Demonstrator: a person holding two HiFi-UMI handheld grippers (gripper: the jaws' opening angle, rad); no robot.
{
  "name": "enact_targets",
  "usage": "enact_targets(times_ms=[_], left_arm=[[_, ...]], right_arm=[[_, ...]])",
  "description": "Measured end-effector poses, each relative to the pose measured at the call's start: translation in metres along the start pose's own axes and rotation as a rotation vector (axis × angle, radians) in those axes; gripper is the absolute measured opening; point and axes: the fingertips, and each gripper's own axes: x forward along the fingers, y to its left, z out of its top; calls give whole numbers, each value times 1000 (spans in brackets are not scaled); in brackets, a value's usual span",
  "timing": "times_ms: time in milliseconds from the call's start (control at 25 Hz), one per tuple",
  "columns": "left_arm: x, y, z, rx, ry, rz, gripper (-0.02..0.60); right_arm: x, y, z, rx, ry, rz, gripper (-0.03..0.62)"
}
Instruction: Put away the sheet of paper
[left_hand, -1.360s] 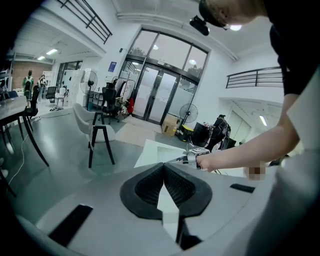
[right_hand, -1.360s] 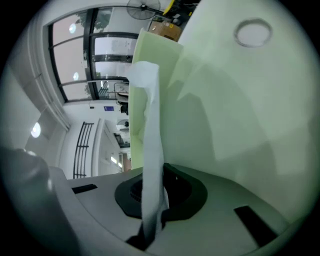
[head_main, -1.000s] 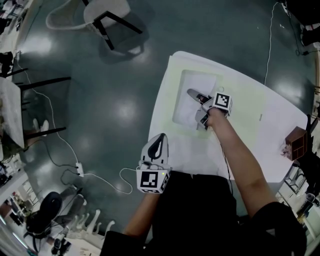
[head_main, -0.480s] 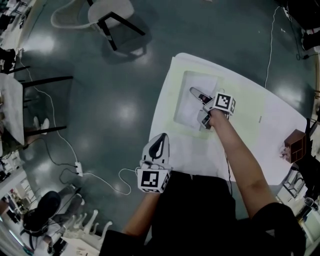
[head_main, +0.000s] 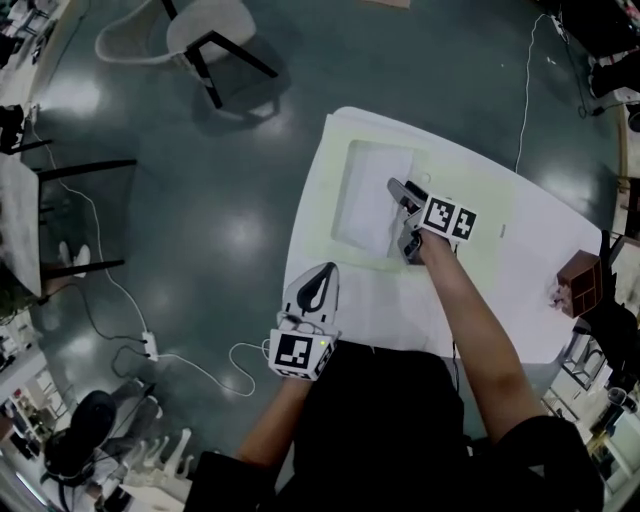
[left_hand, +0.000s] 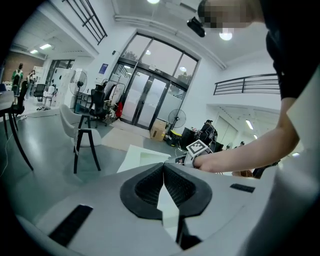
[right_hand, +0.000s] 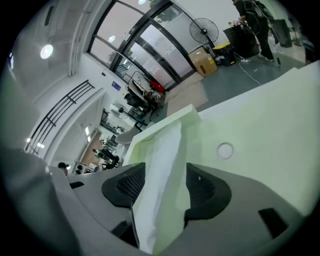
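Note:
The white sheet of paper (head_main: 368, 195) lies flat on a pale green mat (head_main: 480, 210) on the white table (head_main: 400, 310). My right gripper (head_main: 399, 216) hovers over the sheet's right edge; its jaws have just been opening and now stand wide. In the right gripper view the sheet (right_hand: 162, 150) runs through the gap of the right gripper (right_hand: 165, 176), and neither pad presses on it. My left gripper (head_main: 317, 280) hangs at the table's near left edge, away from the paper. In its own view the left gripper (left_hand: 163, 169) is shut with nothing held.
A small brown box (head_main: 578, 283) stands at the table's right edge. A small round mark (right_hand: 225, 150) sits on the mat. A chair (head_main: 200, 35) stands on the dark floor beyond the table, and a cable (head_main: 190, 365) trails left of me. Another table (head_main: 20, 210) is at far left.
The right gripper's jaws have opened and let go of the sheet, and the gripper has rolled and lifted a little. The left gripper has hardly moved.

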Motion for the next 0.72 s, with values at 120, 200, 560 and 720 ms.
enact_targets(times_ms=[120, 200, 560, 720], left_arm=[[1, -11, 4, 32, -9, -21, 5], [1, -19, 8, 35, -12, -23, 3], [-9, -74, 14, 90, -33, -9, 3], [-21, -120, 8, 93, -53, 17, 4]], right_arm=[[-28, -13, -2, -17, -7, -2, 222], [-52, -18, -3, -12, -18, 16, 222], [-194, -35, -22, -82, -84, 90, 222], [-265, -44, -35, -159, -97, 108, 222]])
